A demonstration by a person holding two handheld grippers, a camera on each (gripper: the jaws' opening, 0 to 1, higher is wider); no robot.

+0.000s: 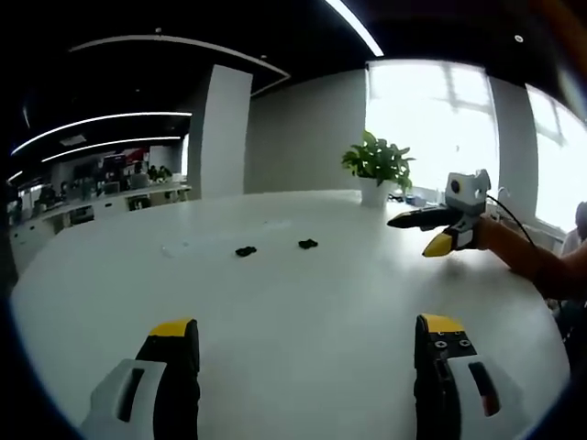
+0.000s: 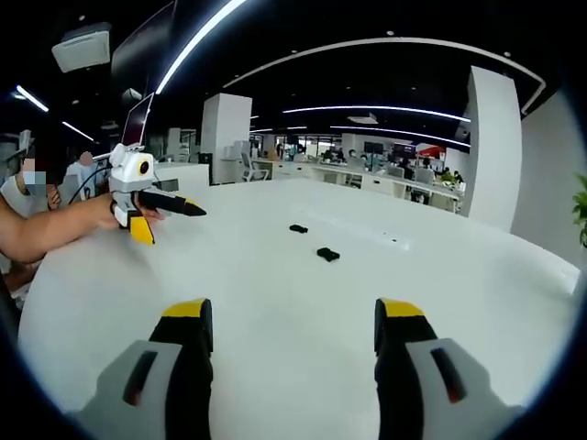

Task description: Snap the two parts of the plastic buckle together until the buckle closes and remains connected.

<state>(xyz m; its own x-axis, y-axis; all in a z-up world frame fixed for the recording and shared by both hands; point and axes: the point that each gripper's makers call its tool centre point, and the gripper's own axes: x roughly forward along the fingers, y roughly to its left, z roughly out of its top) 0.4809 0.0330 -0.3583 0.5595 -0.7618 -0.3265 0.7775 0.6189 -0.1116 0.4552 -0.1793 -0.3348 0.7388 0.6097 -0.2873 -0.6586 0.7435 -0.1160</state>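
I have a big white table point(image 1: 275, 302) under both tools, bare but for the two black buckle parts and a potted plant point(image 1: 377, 165) at the far edge in the left gripper view. My left gripper point(image 1: 307, 344) hangs with jaws wide apart, holding nothing; the right gripper point(image 2: 293, 325) likewise spread and empty. The two buckle parts lie loose mid-table, near each other but not touching, well ahead of both tools: in the left gripper view, one part point(image 1: 246, 251) a little left of centre, the other part point(image 1: 308, 244) about dead ahead. In the right gripper view the nearer part point(image 2: 327, 254) lies slightly right of centre. Neither tool looks clearly closer. The parts are too small to read their long axes. The plant pot is the one container, holding a leafy plant.
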